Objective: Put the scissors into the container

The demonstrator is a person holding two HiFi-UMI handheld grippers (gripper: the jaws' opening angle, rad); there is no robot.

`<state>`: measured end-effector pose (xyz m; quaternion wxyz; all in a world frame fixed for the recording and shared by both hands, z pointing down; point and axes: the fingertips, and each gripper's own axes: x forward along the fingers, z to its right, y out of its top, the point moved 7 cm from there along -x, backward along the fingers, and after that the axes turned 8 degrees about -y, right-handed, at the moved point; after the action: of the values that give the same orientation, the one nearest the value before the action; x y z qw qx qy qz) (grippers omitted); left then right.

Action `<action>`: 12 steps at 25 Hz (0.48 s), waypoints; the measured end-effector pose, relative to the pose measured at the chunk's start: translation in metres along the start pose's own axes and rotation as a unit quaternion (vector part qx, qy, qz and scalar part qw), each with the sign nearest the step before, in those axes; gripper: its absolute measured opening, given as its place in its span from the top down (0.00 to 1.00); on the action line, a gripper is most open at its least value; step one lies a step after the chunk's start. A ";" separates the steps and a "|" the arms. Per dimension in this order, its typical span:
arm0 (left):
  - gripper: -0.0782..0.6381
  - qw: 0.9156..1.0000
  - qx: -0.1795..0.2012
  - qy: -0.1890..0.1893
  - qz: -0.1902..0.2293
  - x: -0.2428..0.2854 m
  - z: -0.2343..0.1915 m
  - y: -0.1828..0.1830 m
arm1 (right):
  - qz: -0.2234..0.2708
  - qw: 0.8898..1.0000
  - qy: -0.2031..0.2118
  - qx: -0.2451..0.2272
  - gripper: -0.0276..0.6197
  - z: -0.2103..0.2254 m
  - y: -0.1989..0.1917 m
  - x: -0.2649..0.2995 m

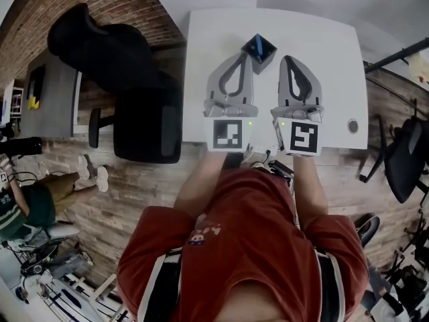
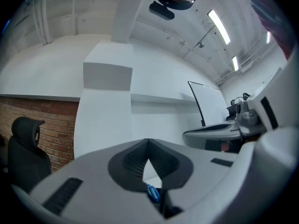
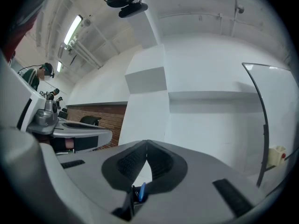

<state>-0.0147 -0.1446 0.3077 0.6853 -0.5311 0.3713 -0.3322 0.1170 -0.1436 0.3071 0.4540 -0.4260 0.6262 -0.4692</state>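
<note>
Two grippers are held side by side over the white table [image 1: 335,66]. On the left, the left gripper [image 1: 241,54] is seen with its fingers closed tip to tip and nothing gripped between them. Between the two tips, and just beyond them, the dark container [image 1: 263,54] is set on the table. The scissors [image 1: 255,44] are already stood in it, with a blue end tilted above the rim. On the right, the right gripper [image 1: 287,58] is likewise shut on nothing, its fingers pressed together.

The task is judged done, so the risk lies in the withdrawal. The container looks small and light, and both tips are near its walls. It could be knocked over or pushed along the table if either gripper is swung inward. The protruding blue end could also be caught by a finger and the scissors levered out.

Only this one container is seen, and nothing but the scissors can be made out inside it.
</note>
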 end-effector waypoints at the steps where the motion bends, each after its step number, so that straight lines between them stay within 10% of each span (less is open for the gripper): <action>1: 0.87 1.000 -0.002 0.000 -0.001 0.000 0.000 0.000 | -0.001 1.000 0.000 -0.001 0.94 0.000 -0.001 0.000; 12: 0.87 1.000 -0.008 -0.001 -0.004 0.000 0.002 -0.002 | -0.005 1.000 0.002 -0.005 0.94 -0.002 -0.002 0.002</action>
<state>-0.0135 -0.1442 0.3095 0.6802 -0.5386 0.3706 -0.3315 0.1149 -0.1452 0.3092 0.4480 -0.4303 0.6277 -0.4692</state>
